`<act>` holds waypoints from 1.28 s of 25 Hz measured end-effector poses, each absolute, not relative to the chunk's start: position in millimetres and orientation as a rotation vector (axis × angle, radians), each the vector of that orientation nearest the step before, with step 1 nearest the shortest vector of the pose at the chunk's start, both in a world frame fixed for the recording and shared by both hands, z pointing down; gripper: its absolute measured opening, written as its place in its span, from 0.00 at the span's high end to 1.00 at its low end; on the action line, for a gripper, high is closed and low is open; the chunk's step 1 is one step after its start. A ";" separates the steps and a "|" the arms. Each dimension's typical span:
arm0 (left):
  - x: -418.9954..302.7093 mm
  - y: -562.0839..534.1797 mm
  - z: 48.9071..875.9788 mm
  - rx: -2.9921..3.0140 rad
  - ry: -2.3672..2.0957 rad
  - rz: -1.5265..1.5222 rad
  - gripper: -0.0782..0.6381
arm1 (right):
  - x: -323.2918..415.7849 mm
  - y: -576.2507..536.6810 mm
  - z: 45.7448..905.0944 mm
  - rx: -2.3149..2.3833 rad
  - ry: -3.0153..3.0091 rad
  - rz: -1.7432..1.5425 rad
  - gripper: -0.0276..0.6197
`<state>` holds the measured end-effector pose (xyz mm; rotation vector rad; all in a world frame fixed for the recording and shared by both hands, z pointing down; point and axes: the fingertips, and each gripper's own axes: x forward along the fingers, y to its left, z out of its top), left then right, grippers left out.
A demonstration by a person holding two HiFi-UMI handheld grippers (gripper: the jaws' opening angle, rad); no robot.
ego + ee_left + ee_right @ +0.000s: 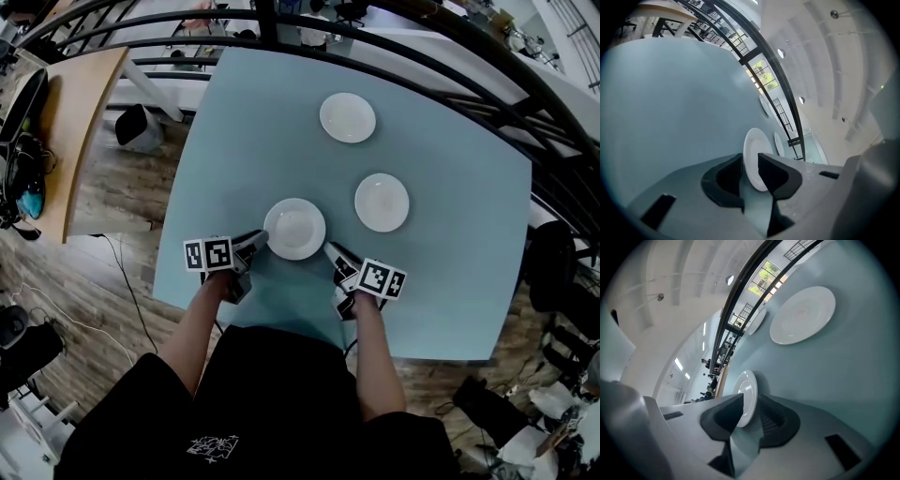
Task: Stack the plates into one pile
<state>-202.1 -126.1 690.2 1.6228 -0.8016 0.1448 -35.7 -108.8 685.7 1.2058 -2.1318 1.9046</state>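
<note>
Three white plates lie apart on a light blue table (450,281). The nearest plate (294,228) sits flat close to the front edge. My left gripper (260,240) stands at its left rim and my right gripper (330,249) at its right rim. The left gripper (751,161) is open with the plate's rim (754,145) between its jaws. In the right gripper view the right gripper (751,401) is likewise open around the rim (746,387). A second plate (382,202) lies to the right and a third plate (347,117) lies farther back.
A dark curved railing (422,56) runs behind the table. A wooden desk (80,112) stands at the left, with bags (23,169) on the floor beside it. Cables and dark gear (487,403) lie on the wooden floor at the right.
</note>
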 end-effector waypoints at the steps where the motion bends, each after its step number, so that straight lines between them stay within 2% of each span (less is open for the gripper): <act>1: -202.4 -126.2 691.6 1.615 -0.802 0.143 0.77 | -37.0 -108.9 687.3 1.204 -2.124 1.915 0.80; 12: -199.3 -128.9 697.1 1.590 -0.800 0.188 0.75 | -48.1 -110.3 698.7 1.172 -2.024 2.057 0.76; 19: -194.2 -134.6 702.0 1.574 -0.797 0.251 0.76 | -54.4 -115.6 702.8 1.154 -1.971 2.068 0.82; 27: -192.5 -133.5 707.6 1.517 -0.779 0.287 0.82 | -49.3 -115.4 707.5 1.171 -1.936 2.067 0.91; 32: -192.8 -132.3 708.1 1.495 -0.781 0.287 0.84 | -48.6 -115.5 707.2 1.170 -1.930 2.075 0.92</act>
